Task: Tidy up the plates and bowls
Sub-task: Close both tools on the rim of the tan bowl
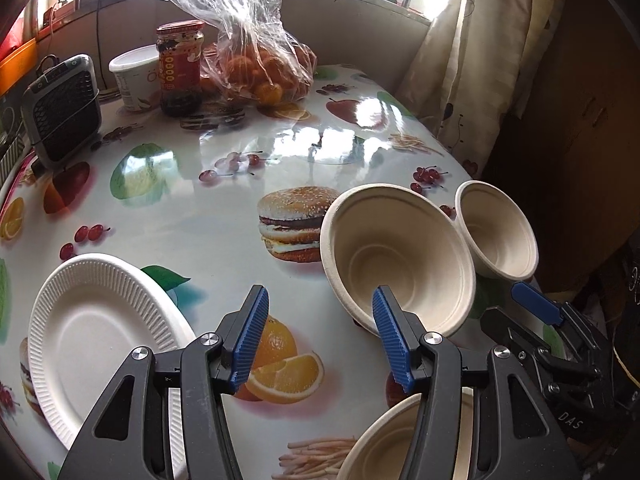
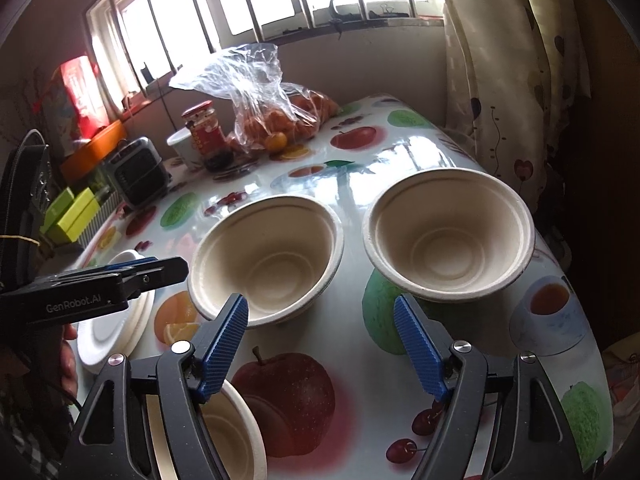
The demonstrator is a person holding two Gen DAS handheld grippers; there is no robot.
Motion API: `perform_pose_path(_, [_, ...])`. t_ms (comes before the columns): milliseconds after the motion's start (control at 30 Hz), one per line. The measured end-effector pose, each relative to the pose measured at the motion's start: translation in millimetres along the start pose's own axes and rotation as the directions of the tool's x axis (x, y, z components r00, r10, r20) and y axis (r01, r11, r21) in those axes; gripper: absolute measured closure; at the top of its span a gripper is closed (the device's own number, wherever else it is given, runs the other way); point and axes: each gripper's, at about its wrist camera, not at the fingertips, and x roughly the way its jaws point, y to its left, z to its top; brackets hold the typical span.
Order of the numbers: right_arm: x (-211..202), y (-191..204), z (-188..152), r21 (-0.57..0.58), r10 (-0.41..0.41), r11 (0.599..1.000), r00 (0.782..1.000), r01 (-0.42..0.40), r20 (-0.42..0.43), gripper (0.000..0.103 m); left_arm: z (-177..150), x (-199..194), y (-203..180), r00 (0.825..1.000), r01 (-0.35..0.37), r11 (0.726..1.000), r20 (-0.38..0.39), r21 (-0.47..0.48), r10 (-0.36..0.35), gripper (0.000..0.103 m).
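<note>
Two bowls (image 2: 266, 258) (image 2: 448, 236) upright mid-desk (image 2: 360, 360), just right of plates (image 1: 104, 320). Left tongs (image 1: 316, 340) and right tongs (image 2: 320, 352) both gaping, empty, poised before bowls, presumably for stacking.

Barred window (image 2: 248, 4) across the top of the frame, bright daylight. Patterned curtain (image 2: 504, 92) at upper right. Table (image 2: 352, 344) with glossy fruit-print cover; glare at centre.
</note>
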Motion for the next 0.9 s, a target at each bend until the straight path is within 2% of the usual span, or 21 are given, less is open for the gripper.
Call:
perform_pose_path(200, [13.1,0.4,4.0,-0.007,0.015,1.000,1.000,-0.015,-0.017,0.042,5.4,8.0,3.4,1.000,0.002,1.000,-0.010,-0.003,-0.002,0.050])
perform_pose_path(267, [16.1,0.2,5.0,-0.006,0.015,1.000,1.000,-0.015,-0.020,0.051,6.7,8.6,4.2,1.000,-0.002,1.000,-0.008,0.001,0.002,0.050])
perform_pose_path(367, [20.8,1.2,5.8,-0.008,0.019,1.000,0.999,-0.019,-0.027,0.054,9.1,11.6,6.4,1.000,-0.014,1.000,-0.013,0.003,0.014,0.054])
perform_pose_path(567, [25.5,-1.0,5.7,0.007,0.023,1.000,0.999,-0.023,-0.034,0.060,10.6,17.9,6.7,0.999,0.015,1.000,-0.038,-0.002,-0.015,0.070])
perform_pose_path(900, [27.0,-0.6,5.6,0.011,0.036,0.999,0.999,-0.035,-0.034,0.076,10.6,23.2,-0.4,0.997,0.058,0.998,-0.060,0.000,-0.058,0.078])
